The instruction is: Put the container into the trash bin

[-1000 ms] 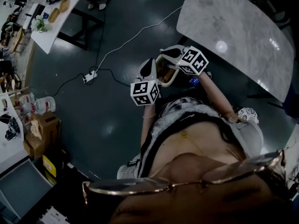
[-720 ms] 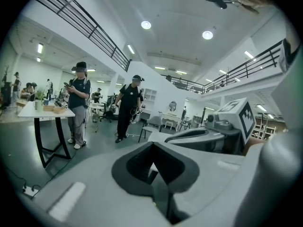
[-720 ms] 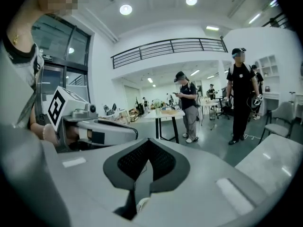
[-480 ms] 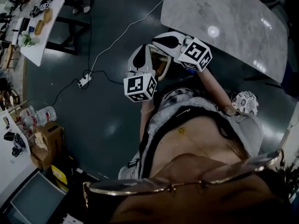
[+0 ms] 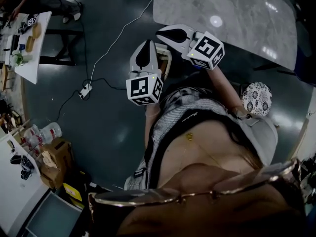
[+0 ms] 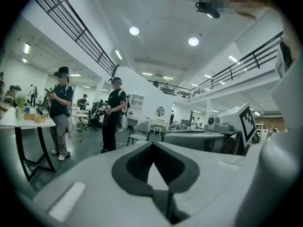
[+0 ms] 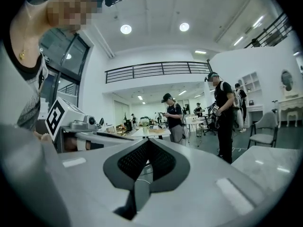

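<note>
Both claws are pressed together with nothing in them: the left gripper (image 6: 152, 145) shows only a closed seam under its notch, and the right gripper (image 7: 149, 143) shows the same. They sit near each other in front of the person's chest, tips facing. That's the worry. If the container (image 5: 167, 65) is being carried at all, I judge it's pinned between the outsides of the two tools rather than pinched, so any drift apart could let it drop to the dark floor. No trash bin shows in any view, so there's nowhere visible to aim for, and the white cable (image 5: 118, 36) trails across the floor toward the power strip (image 5: 85, 90). As for the container, only a pale, cream-coloured sliver peeks out between the grippers in the head view, beside the marble table (image 5: 232, 19). Its shape, and whether it's actually held, I can't tell.
</note>
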Motion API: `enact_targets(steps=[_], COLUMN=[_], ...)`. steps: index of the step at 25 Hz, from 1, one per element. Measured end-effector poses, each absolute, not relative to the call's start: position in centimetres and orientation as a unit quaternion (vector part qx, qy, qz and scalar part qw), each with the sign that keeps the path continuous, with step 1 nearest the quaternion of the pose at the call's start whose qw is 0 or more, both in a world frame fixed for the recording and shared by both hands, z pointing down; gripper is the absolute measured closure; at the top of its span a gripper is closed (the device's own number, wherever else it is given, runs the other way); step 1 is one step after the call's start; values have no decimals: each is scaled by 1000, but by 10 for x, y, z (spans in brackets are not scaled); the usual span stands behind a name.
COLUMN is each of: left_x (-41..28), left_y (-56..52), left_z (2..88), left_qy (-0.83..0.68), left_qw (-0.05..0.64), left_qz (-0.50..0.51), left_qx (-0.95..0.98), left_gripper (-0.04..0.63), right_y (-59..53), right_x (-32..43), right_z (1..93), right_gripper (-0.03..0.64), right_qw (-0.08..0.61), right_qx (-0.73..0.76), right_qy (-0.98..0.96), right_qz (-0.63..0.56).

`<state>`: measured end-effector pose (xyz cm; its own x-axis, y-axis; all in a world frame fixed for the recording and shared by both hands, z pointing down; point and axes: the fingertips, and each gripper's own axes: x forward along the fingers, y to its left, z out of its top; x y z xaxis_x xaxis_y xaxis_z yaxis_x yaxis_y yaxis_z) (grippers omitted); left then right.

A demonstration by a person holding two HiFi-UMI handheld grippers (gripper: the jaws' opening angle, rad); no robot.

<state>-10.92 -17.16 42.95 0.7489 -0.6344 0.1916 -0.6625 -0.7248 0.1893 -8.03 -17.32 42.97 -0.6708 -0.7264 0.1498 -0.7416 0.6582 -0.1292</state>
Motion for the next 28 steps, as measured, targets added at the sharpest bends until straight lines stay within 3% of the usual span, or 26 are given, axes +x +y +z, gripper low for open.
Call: enact_targets(steps=[28], left_x=[-100], left_y=[-165], left_z=[432], left_qy=[-339], left_qw=[124], left_qz=[66], left_qx=[930], left_gripper=[595], right_y=[-164], right_x=[-71], right_z=[431], right_gripper=[592], right_qw=[49], right_qx=[406], right_qy=[-907], right_qz=[98])
